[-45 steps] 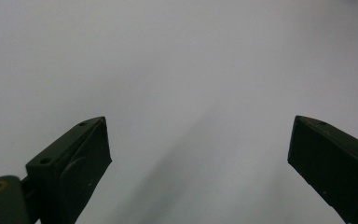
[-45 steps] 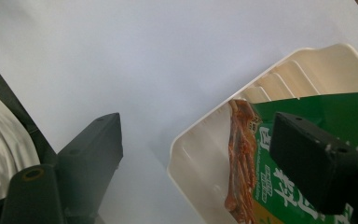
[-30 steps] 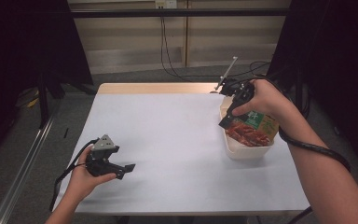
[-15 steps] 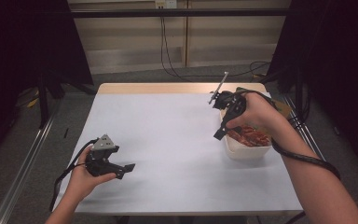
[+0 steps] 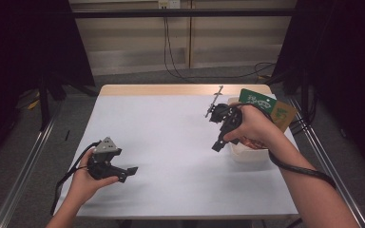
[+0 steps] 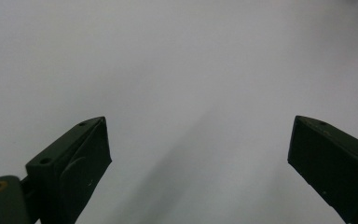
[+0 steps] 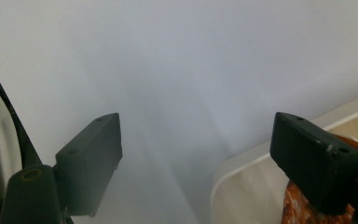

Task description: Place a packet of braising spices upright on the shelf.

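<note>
A white container [image 5: 245, 155] stands near the table's right edge. A snack packet [image 5: 265, 105], green on top and tan and orange below, leans up out of it behind the person's right hand. My right gripper [image 5: 218, 145] hangs open just left of the container, jaws pointing down at the white table [image 5: 171, 128]. In the right gripper view my right gripper [image 7: 196, 135] has nothing between its jaws. That view has the container's rim [image 7: 261, 150] and the orange packet [image 7: 294, 206] at lower right. My left gripper [image 5: 129, 171] rests open near the front left, and in its own view my left gripper [image 6: 198, 135] is over bare table.
A thick black cable [image 5: 299, 168] loops from the right gripper along the forearm. Metal rails [image 5: 26, 164] run along the floor on both sides of the table. Loose cables [image 5: 171, 61] lie on the floor beyond its far wooden edge.
My right gripper has moved left, from above the container and packet to just beside the container over the table. The packet now stands uncovered behind the hand. The left gripper has stayed put.
</note>
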Demonstrator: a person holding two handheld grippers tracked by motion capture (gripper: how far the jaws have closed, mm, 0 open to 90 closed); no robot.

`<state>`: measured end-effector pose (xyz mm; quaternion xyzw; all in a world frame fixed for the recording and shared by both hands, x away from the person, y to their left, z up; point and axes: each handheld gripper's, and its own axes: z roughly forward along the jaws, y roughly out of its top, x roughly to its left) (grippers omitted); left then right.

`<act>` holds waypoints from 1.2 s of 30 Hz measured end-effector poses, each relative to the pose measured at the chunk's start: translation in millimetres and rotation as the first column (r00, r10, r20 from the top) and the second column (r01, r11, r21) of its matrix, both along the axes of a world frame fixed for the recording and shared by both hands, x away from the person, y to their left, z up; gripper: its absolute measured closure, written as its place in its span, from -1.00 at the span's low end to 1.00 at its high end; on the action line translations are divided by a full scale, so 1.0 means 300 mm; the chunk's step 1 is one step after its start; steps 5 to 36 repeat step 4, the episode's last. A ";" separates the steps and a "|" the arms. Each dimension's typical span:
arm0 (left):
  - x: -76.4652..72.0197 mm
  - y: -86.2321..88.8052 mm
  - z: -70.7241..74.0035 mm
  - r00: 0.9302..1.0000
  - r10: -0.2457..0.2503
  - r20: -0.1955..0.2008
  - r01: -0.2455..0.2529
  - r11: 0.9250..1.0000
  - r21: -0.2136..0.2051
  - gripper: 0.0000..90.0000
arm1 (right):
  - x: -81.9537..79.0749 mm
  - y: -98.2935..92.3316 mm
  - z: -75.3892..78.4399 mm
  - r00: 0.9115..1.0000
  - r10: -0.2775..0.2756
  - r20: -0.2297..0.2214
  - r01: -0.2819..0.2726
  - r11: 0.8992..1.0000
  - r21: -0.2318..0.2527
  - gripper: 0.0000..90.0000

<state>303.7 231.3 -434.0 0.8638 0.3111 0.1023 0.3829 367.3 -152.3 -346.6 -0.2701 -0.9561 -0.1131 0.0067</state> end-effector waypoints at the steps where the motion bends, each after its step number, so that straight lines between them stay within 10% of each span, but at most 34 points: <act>1: 0.000 0.000 0.000 1.000 0.000 0.000 0.000 1.000 0.001 -0.88 | -0.004 0.006 -0.005 1.000 0.003 -0.002 -0.003 1.000 0.003 -0.63; 36: 0.003 0.004 -0.002 1.000 0.000 0.008 0.000 1.000 -0.003 -0.88 | -0.017 0.018 -0.012 1.000 0.010 0.006 -0.010 1.000 0.030 -0.63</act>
